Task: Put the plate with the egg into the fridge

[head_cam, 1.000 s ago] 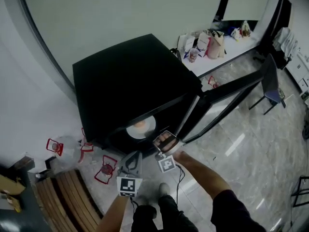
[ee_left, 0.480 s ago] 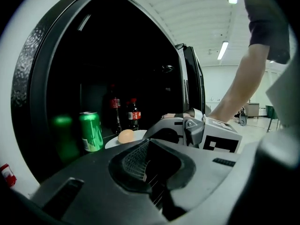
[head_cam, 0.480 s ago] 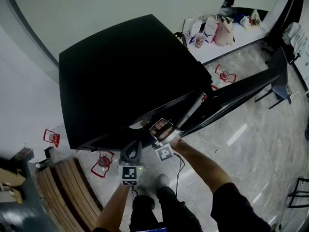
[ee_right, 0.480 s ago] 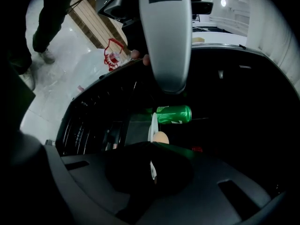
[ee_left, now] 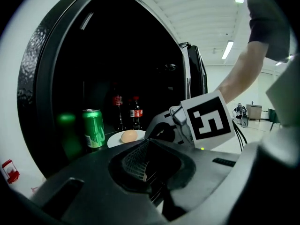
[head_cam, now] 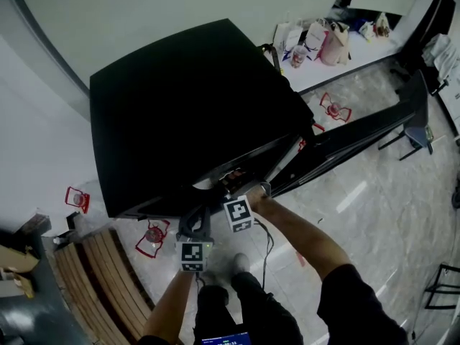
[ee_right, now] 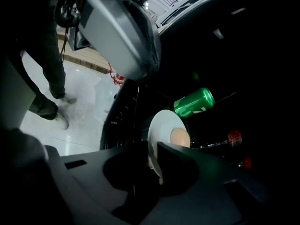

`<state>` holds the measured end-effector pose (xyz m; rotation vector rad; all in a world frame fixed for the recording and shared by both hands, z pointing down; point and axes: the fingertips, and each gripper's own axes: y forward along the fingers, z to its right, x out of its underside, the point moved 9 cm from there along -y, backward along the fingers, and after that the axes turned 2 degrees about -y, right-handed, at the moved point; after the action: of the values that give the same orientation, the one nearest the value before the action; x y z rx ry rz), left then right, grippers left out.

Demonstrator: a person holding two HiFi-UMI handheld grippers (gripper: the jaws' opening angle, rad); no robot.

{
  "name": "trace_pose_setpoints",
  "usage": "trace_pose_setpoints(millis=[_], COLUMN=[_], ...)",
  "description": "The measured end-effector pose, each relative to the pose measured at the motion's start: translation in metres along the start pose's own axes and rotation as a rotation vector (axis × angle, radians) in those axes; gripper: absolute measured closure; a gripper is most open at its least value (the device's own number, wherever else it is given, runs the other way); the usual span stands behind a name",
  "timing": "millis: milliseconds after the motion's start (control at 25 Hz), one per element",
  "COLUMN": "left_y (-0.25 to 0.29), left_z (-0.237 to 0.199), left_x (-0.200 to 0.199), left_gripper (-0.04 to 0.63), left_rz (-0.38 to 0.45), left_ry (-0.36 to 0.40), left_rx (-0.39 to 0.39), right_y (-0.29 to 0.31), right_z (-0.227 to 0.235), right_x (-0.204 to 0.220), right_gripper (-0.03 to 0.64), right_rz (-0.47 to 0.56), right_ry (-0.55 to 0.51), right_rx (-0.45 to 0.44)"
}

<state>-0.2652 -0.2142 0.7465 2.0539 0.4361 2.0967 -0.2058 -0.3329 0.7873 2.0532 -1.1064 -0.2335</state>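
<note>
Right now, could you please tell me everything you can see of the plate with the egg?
The plate is round, white, smooth like ceramic, and lies flat inside the open fridge, beside an upright green can. One brownish egg sits on it. Its near rim lies between the fingers of the right gripper, which are opening.

Stretching the bare right arm [head_cam: 291, 237] forward, right gripper [head_cam: 231, 181] rolled on its side with jaws opening and the rim of the plate [ee_right: 161, 125] between them, and holding the left arm [head_cam: 169, 306] close in, left gripper [head_cam: 195, 225] just beside, jaws together, empty.
</note>
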Motion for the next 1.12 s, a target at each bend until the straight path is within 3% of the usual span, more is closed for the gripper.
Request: trace_pose_setpoints(millis=[200,320,400,560,680,840,1120], left_y=[-0.013,-0.022,-0.030,-0.048,-0.067,-0.094,-0.134], left_z=[0.003,0.005,0.006,0.015,0.032,0.068,0.150], left_x=[-0.006,-0.011,-0.018,-0.044,-0.078,-0.128,-0.177], left_gripper=[0.586,0.586,0.586,0.586,0.586,0.586,0.586], left_rz=[-0.029,-0.039,-0.035,-0.031,0.002,0.083,0.162], left_ry=[-0.011,-0.011,-0.010,-0.006,0.006,0.048,0.069], left_rx=[0.004,0.010,0.013,0.035,0.083,0.192,0.356], right_y=[-0.003,-0.015,-0.036,-0.107,-0.174,-0.261,-0.386], right_z=[0.012,0.019,0.023,0.020,0.014,0.007,-0.034], right_x=[0.004,0.008,0.009,0.000,-0.021,-0.037,-0.032], right_gripper=[0.469,0.449,0.451,0.451,0.451,0.451,0.451], right_rz=[-0.029,-0.028,0.040,0.276,0.386,0.406,0.334], right_ry=[0.112,0.207,0.396,0.928,1.186,1.323,1.482], right_rx=[-0.232,-0.252,-0.182,0.019,0.170,0.359,0.636])
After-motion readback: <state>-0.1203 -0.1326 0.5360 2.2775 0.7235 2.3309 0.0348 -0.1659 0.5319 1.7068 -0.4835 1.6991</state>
